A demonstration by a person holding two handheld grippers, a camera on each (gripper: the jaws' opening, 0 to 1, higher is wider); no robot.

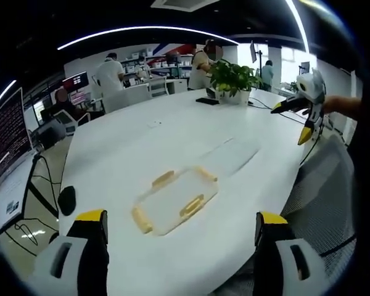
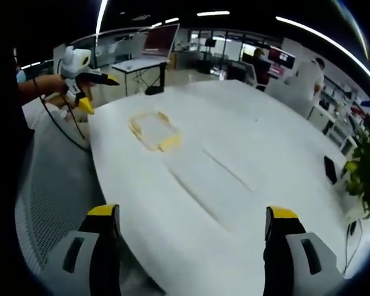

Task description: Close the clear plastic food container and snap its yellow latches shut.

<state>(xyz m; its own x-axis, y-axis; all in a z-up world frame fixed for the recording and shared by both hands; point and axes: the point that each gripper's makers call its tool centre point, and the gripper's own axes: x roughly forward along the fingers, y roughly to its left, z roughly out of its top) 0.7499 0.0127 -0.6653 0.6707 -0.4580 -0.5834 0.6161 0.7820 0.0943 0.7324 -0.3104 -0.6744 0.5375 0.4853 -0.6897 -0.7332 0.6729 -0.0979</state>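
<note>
A clear plastic food container (image 1: 176,198) with yellow latches on its sides lies flat on the white table (image 1: 148,142), just ahead of my left gripper (image 1: 181,217). That gripper's jaws stand wide apart with nothing between them. The right gripper (image 1: 296,117) hangs open in the air past the table's right edge, held by a hand. In the right gripper view the container (image 2: 153,131) sits far off near the table's left edge. My right gripper (image 2: 192,212) is open over the near edge, and the left gripper (image 2: 86,92) hovers beside the container.
A potted plant (image 1: 234,80) and a dark phone (image 1: 206,100) sit at the table's far end. A faint rectangular panel outline (image 1: 231,154) marks the tabletop. A mesh chair (image 1: 320,197) stands at the right edge. People and monitors fill the background.
</note>
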